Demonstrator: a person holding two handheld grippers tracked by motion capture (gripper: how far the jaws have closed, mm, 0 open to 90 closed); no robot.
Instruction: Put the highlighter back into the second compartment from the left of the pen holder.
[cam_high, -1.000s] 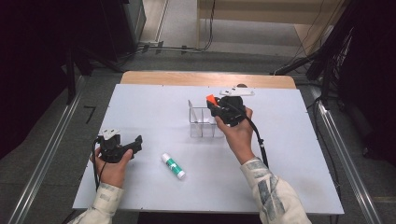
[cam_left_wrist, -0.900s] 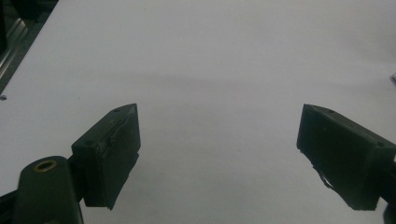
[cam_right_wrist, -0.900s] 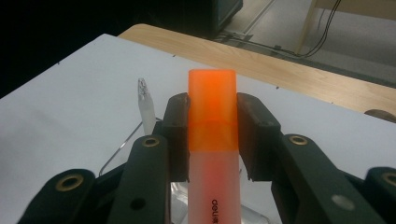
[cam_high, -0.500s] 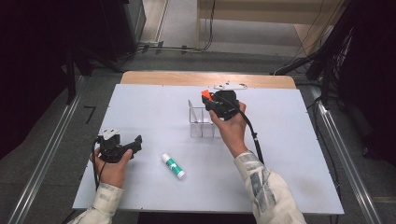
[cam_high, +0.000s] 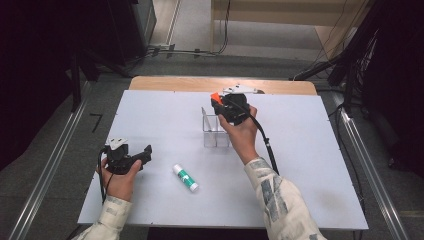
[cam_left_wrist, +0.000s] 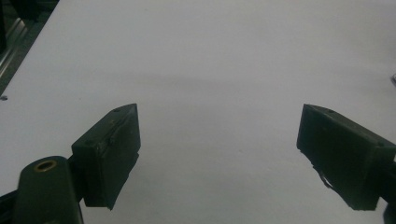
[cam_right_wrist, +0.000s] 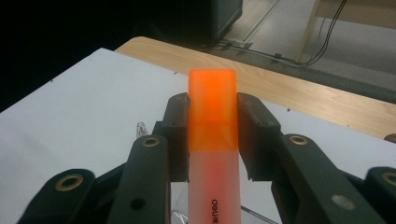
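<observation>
Overhead, right tongs (cam_high: 218, 101) clamp an orange highlighter (cam_right_wrist: 212, 140) above the white table (cam_high: 310, 150); left tongs (cam_left_wrist: 219, 154) gape, apparently empty.

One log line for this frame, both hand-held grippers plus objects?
right hand-held gripper: shut on orange highlighter, above clear organizer | left hand-held gripper: open | glue stick: on table

The clear organiser (cam_high: 216, 131) stands on the table (cam_high: 310, 170) a little behind its centre, nearer the far edge. The highlighter (cam_right_wrist: 213, 140) sits between the right gripper (cam_high: 220, 107)'s jaws directly above the organiser's far side. The glue stick (cam_high: 185, 178) lies toward the near edge, with the left gripper (cam_high: 145, 154) just to its left by the near-left corner.
</observation>
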